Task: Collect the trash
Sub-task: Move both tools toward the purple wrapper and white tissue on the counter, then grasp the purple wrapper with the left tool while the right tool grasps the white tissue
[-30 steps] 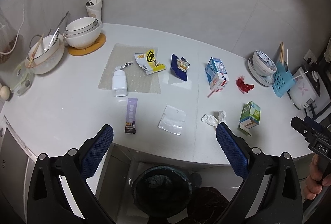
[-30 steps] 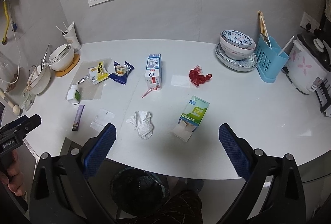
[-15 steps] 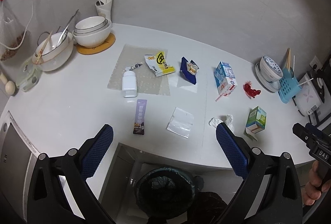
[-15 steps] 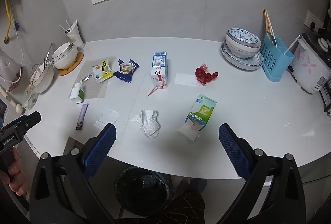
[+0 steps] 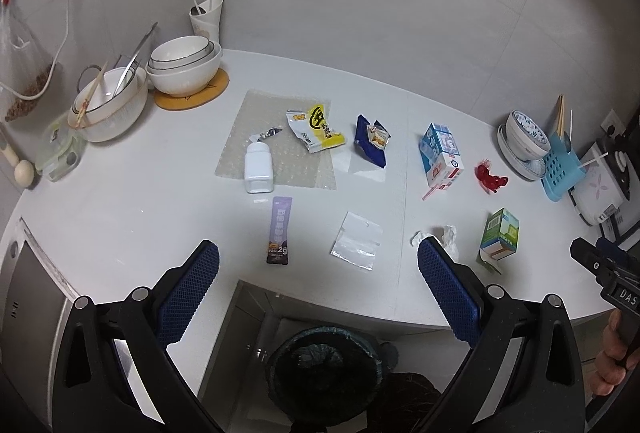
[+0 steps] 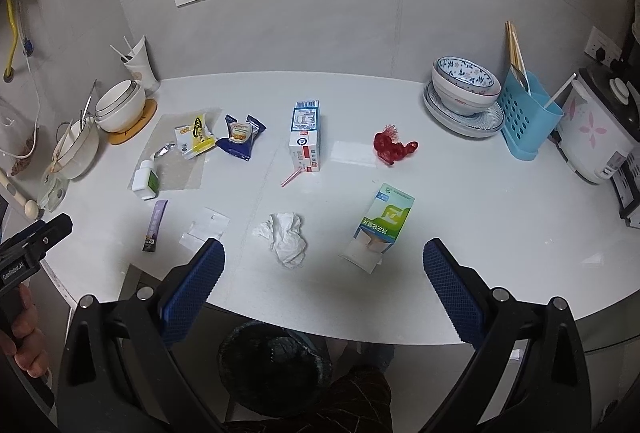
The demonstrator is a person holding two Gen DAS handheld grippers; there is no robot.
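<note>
Trash lies on the white counter [image 5: 120, 217]: a purple sachet [image 5: 279, 230], a clear bag [image 5: 357, 246], a crumpled tissue [image 6: 285, 239], a green carton [image 6: 385, 221], a milk carton [image 6: 305, 142], a red wrapper [image 6: 392, 148], a blue snack bag [image 5: 371, 145], a yellow wrapper [image 5: 316, 127] and a white bottle [image 5: 259, 173]. A black bin [image 5: 324, 373] stands below the counter's front edge. My left gripper [image 5: 318, 293] is open and empty, in front of the sachet. My right gripper [image 6: 324, 293] is open and empty, in front of the tissue and green carton.
Stacked white bowls [image 5: 184, 69] and a cup with straws [image 5: 207, 19] stand at the far left. A patterned bowl on plates [image 6: 464, 89], a blue utensil holder [image 6: 528, 121] and a rice cooker [image 6: 600, 137] stand at the right.
Both grippers have drawn back and up a little, so the counter looks farther away and more of the wall shows. Nothing on the counter has moved. Both stay open.
</note>
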